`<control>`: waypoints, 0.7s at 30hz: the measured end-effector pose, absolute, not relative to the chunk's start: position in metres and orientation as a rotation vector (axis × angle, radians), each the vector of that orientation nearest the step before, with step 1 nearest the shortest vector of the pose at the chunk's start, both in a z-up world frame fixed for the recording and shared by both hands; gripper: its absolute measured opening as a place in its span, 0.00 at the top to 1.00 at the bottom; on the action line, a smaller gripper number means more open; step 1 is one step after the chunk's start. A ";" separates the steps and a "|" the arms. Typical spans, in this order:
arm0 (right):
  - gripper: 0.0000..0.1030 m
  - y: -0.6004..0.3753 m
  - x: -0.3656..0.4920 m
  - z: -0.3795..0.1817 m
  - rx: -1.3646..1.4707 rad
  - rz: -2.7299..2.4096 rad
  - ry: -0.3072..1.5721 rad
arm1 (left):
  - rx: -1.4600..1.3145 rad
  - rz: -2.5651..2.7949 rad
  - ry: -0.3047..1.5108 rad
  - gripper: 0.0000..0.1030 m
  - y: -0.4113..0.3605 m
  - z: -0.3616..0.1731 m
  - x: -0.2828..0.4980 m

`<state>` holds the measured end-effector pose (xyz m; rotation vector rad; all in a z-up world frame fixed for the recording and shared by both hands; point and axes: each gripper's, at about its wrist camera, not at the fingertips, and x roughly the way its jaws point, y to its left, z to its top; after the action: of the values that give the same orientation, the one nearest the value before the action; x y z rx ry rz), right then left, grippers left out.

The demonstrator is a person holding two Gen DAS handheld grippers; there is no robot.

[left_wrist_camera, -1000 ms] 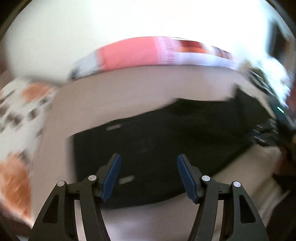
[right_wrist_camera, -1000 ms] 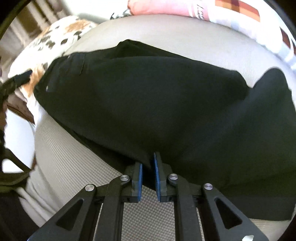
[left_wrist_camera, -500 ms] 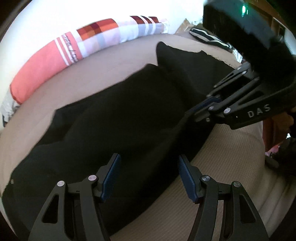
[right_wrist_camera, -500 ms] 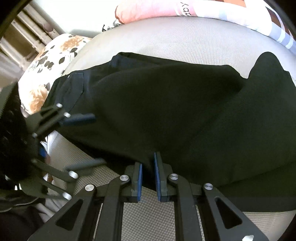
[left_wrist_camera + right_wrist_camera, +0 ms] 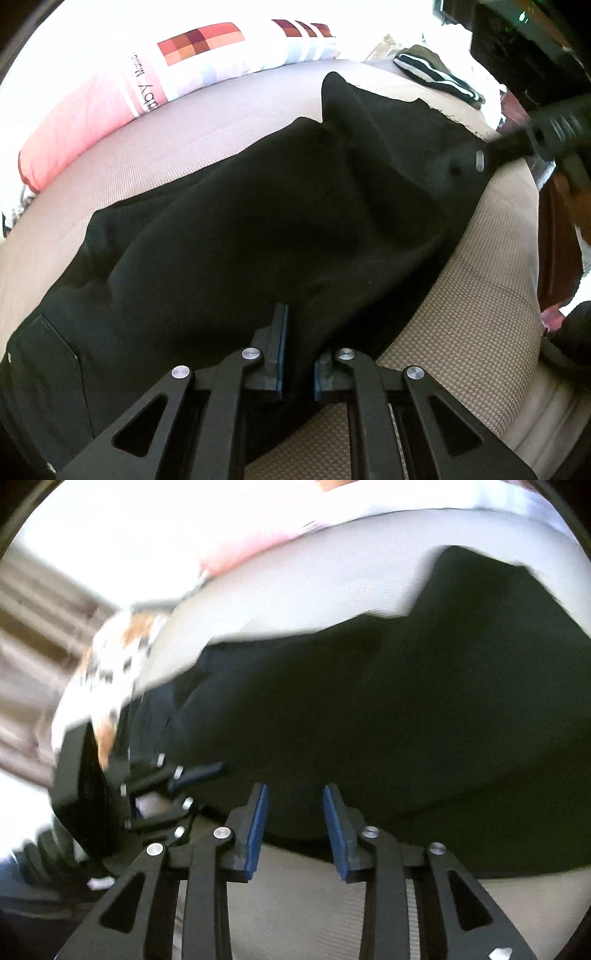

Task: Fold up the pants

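Black pants (image 5: 258, 229) lie across a beige woven bed surface (image 5: 461, 332), rumpled, with a pocket at the lower left. My left gripper (image 5: 297, 350) is shut on the pants' near edge, cloth pinched between its blue pads. In the right wrist view the pants (image 5: 388, 720) fill the middle, blurred. My right gripper (image 5: 295, 823) is open, its fingers just above the pants' near edge, holding nothing. The left gripper (image 5: 192, 775) shows at its left, on the cloth. The right gripper's body (image 5: 524, 140) shows at the upper right of the left wrist view.
A pink and white patterned pillow (image 5: 147, 92) lies along the far edge of the bed. A dark striped garment (image 5: 436, 74) lies at the far right. A floral cushion (image 5: 118, 653) is at the left. Dark wooden furniture (image 5: 554, 240) stands at the right.
My left gripper has moved onto the pants' near edge and shut on it. My right gripper has let go of the cloth, opened and moved; its view is blurred.
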<state>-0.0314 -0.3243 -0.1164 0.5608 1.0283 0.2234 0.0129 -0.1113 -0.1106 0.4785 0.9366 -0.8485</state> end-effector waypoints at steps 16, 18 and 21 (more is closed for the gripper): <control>0.72 -0.516 -0.055 -0.158 0.989 -0.199 0.800 | 0.380 -0.824 0.987 0.89 -0.105 -0.111 0.020; 0.72 -0.529 -0.048 -0.161 1.036 -0.207 0.767 | 0.373 -0.820 0.991 0.89 -0.105 -0.111 0.020; 0.74 -0.541 -0.037 -0.162 1.071 -0.224 0.738 | 0.371 -0.816 0.994 0.89 -0.105 -0.111 0.020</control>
<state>-0.0374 -0.5408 -0.1622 1.0714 0.7375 -0.2235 0.0204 -0.1049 -0.1109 0.3713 0.9937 -0.8159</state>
